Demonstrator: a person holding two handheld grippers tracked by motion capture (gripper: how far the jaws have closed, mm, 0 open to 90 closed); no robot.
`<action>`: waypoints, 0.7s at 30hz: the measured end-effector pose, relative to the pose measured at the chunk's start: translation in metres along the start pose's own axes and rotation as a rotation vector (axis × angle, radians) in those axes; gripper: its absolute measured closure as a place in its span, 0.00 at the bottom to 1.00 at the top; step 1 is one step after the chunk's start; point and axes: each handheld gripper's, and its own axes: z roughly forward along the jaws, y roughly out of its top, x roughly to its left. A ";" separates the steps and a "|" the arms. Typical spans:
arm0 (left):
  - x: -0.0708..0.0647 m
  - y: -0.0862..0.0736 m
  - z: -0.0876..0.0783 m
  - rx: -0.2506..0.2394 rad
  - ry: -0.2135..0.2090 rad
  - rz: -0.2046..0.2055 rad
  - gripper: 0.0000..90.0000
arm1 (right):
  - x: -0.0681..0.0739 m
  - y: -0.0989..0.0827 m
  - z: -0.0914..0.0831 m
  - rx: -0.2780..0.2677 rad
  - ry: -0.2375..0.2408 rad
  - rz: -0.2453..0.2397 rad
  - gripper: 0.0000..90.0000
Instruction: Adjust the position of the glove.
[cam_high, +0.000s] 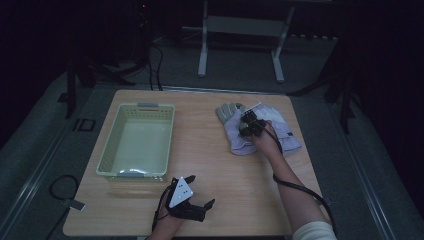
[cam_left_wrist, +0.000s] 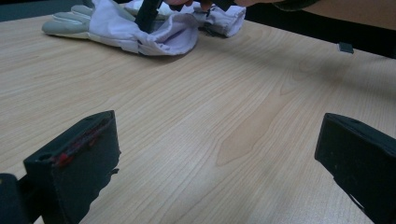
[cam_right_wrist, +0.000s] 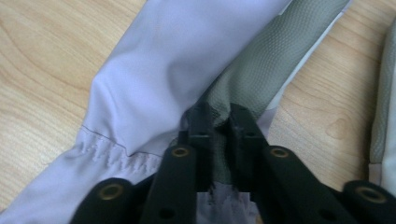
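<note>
Nearest to us, at the front edge of the table (cam_high: 220, 200), our left gripper (cam_high: 202, 191) lay with its jaws spread wide and nothing between them. In the left gripper view only bare wood showed between the two black jaws, and the gloves (cam_left_wrist: 140, 28) lay well beyond.

Farther in, on the left half of the table, stood the pale basket (cam_high: 136, 142), upright and with nothing in it that we could see.

Beyond that, on the right half toward the far edge, lay the pair of gloves (cam_high: 260, 132), white cloth with grey palms, one partly across the other. Our right gripper (cam_high: 250, 124) was down on them. In the right gripper view its jaws stood almost together, with a fold of the grey-green palm fabric (cam_right_wrist: 261, 79) pinched between the tips, just beside the white cuff (cam_right_wrist: 154, 79). So we judged that it had hold of one glove, by a small bunch of cloth only.

We took the step in hand to be the pick-up of a glove, likely bound for the basket. The next move, as we judged it, called for a steady lift with the pinch kept firm, high enough that the limp cloth cleared the second glove and the basket's rim, then a carry leftward.
</note>
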 end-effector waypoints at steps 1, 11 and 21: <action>0.000 0.000 0.000 0.001 0.000 0.000 0.00 | 0.001 0.000 -0.001 -0.004 -0.007 0.012 0.94; 0.000 0.000 0.000 0.001 0.003 0.004 0.00 | 0.011 0.004 -0.032 -0.083 -0.007 0.140 0.96; -0.001 0.000 0.000 0.002 0.011 0.005 0.00 | 0.022 -0.006 -0.072 -0.152 0.009 0.208 0.97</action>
